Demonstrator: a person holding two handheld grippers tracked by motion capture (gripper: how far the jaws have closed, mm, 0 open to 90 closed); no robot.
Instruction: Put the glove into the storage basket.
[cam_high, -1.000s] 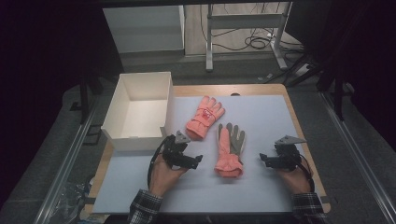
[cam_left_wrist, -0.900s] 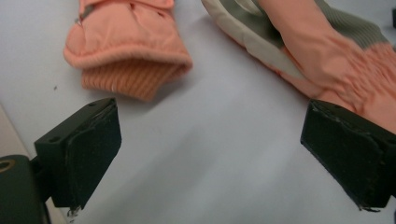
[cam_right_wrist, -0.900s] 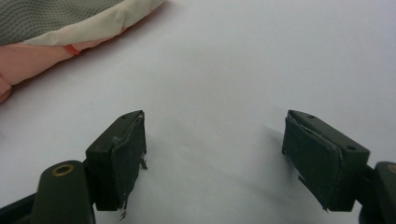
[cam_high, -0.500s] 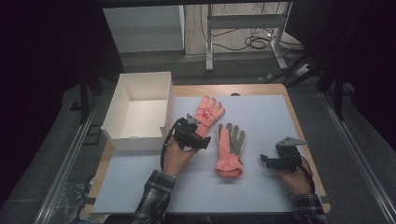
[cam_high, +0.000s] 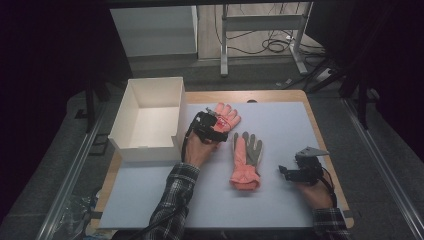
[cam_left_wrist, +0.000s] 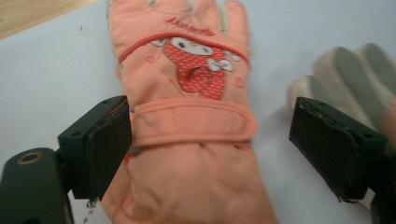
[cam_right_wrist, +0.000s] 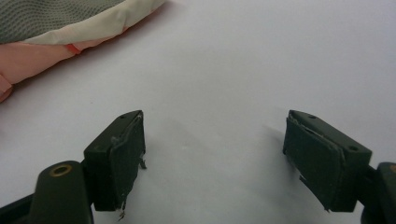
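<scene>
Pink glove's (cam_left_wrist: 187, 140) cuff is cut off between left gripper's (cam_left_wrist: 210, 149) fingers.

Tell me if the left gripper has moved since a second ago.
Yes. The left gripper went up the table from beside the white box's near corner onto the pink glove.

wooden table (cam_high: 260, 95) under pale mat (cam_high: 280, 200); on mat: two pink gloves (cam_high: 226, 116) (cam_high: 245, 162); white box (cam_high: 150, 120) at left edge.
</scene>
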